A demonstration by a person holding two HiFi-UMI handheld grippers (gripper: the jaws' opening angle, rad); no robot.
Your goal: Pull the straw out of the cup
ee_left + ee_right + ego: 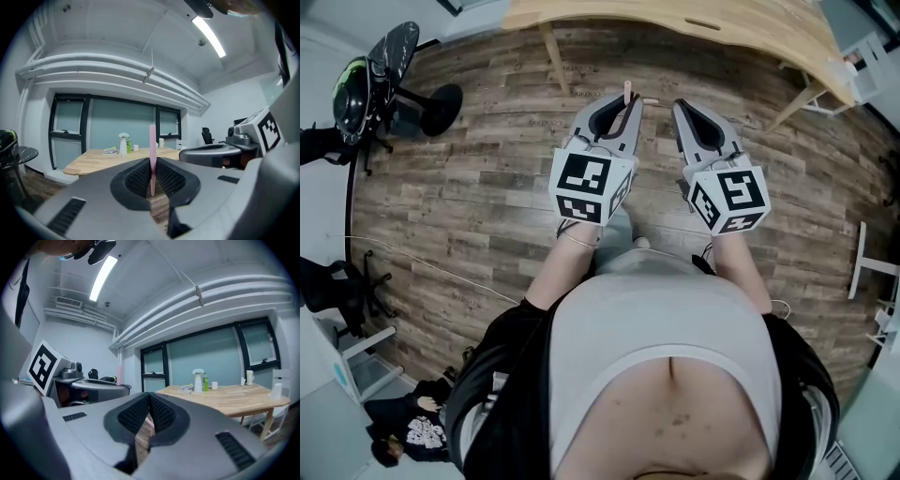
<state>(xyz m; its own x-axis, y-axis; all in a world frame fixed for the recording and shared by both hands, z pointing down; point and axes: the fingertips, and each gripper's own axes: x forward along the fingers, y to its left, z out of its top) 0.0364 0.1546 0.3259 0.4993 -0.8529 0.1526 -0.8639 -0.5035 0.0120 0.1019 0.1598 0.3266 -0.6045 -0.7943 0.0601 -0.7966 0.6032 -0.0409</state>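
Straw (152,145) (stub overhead) stands in left claw (153,165).

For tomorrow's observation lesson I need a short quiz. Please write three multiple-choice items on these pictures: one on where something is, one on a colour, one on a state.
1. Where is the straw?
A. standing in a cup
B. between the jaws of the left hand-held gripper
C. in a bare hand

2. What colour is the straw?
A. pink
B. green
C. black

3. How do the jaws of the right hand-held gripper stand?
A. wide apart
B. closed on a cup
C. together, with nothing between them

Answers:
1 B: the left gripper view shows it upright, clamped between the pads.
2 A: it reads pink in both gripper views.
3 C: the right gripper view shows the pads meeting, with nothing in them.
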